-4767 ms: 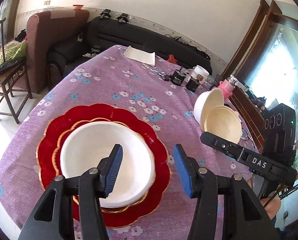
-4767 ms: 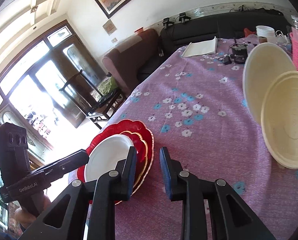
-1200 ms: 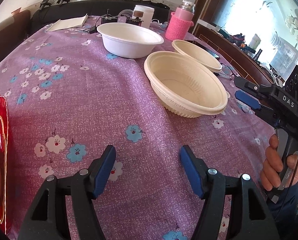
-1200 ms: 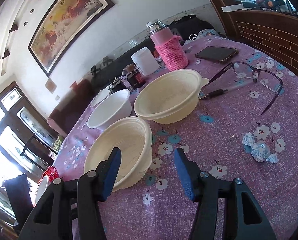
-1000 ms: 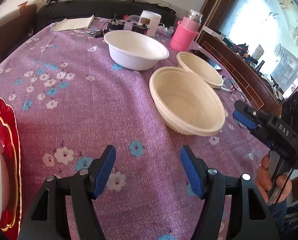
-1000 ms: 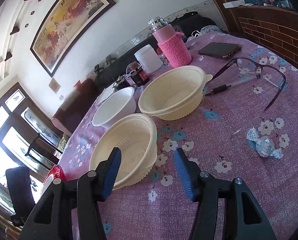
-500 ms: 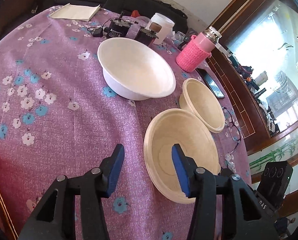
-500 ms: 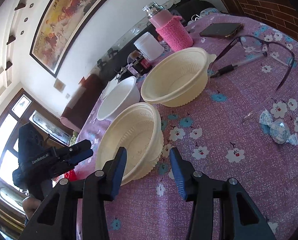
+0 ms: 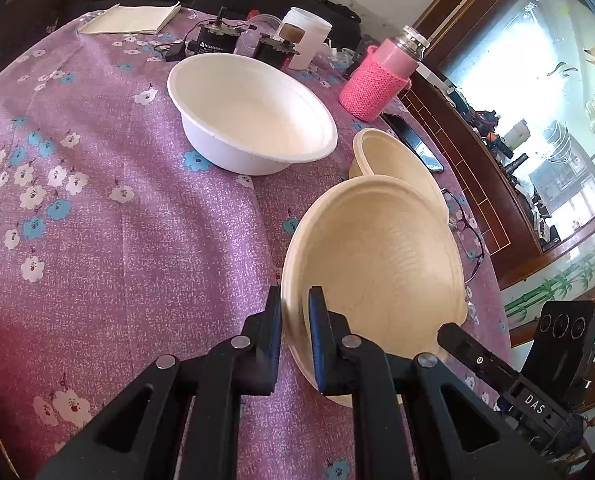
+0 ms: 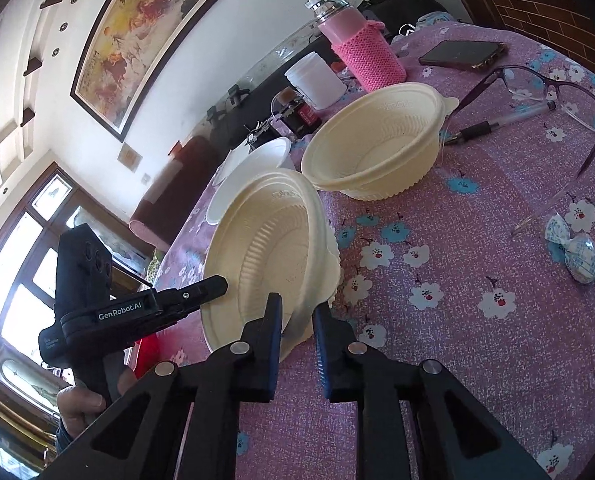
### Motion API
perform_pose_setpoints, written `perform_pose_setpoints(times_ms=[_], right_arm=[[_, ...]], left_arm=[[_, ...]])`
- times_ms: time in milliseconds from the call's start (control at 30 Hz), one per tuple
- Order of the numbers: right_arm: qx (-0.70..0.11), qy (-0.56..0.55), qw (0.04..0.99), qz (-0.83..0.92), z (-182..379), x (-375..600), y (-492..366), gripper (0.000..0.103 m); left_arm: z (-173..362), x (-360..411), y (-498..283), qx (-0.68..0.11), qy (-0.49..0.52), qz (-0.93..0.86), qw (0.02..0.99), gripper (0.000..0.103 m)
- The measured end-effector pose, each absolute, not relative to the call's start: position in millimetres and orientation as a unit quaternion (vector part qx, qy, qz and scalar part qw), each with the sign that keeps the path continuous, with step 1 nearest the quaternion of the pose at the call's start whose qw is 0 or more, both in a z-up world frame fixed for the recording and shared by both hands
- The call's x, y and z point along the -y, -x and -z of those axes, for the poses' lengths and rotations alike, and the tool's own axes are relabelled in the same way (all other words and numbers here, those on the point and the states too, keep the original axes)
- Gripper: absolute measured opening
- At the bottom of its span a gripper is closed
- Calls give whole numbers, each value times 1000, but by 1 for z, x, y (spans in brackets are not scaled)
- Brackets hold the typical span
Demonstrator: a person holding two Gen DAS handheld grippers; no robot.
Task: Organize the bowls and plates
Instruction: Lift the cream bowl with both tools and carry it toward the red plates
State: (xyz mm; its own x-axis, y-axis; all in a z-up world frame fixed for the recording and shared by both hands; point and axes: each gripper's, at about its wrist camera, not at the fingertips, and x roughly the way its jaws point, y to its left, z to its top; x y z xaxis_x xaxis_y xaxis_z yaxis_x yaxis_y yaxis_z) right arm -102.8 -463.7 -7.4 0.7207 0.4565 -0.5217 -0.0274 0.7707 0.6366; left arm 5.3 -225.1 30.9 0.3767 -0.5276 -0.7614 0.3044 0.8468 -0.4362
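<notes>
Cream plastic, ribbed on the inside, makes up the near bowl that sits low and right of centre in the left wrist view; it is tipped up on edge over the purple flowered tablecloth; both grippers have just been closing on it from opposite sides; the left gripper, at the bottom centre of its own view, has its jaws pinched on the bowl's near rim, one pad outside and one inside the wall; the right gripper, bottom centre of the right wrist view, clamps the opposite rim the same way; in that view the left gripper shows again at lower left, a hand wrapped round its handle; a second cream bowl stands upright just behind the held one, at upper centre; a white bowl rests farther back, upper centre of the left wrist view; beyond them stand a bottle in a pink knitted sleeve and a white jar; a phone, glasses, a pen and wrapped sweets lie along the right side of the right wrist view.
</notes>
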Motion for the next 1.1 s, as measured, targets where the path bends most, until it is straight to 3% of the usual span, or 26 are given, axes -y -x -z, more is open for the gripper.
perform_pose_setpoints(times_ms=[400, 533, 767, 867, 1000, 1067, 1100], right_arm=[[-369, -324, 854, -172, -5, 447, 126, 17], [-405, -273, 860, -146, -10, 434, 129, 17], [-428, -153, 890, -47, -18, 412, 129, 19], [-428, -129, 894, -18, -19, 411, 126, 22], [-427, -108, 898, 2, -17, 409, 124, 23], [-426, -104, 899, 6, -18, 407, 126, 23], [-426, -104, 899, 6, -19, 406, 125, 22]], left_arm=[[-40, 192, 45, -490, 109, 266, 823, 13], [-35, 193, 58, -491, 84, 268, 825, 13], [-27, 208, 57, -479, 32, 248, 841, 31], [-24, 213, 55, -470, 17, 241, 849, 34], [-25, 220, 59, -451, -7, 241, 859, 31], [-27, 224, 63, -442, -18, 246, 863, 19], [-28, 226, 66, -438, -27, 244, 865, 19]])
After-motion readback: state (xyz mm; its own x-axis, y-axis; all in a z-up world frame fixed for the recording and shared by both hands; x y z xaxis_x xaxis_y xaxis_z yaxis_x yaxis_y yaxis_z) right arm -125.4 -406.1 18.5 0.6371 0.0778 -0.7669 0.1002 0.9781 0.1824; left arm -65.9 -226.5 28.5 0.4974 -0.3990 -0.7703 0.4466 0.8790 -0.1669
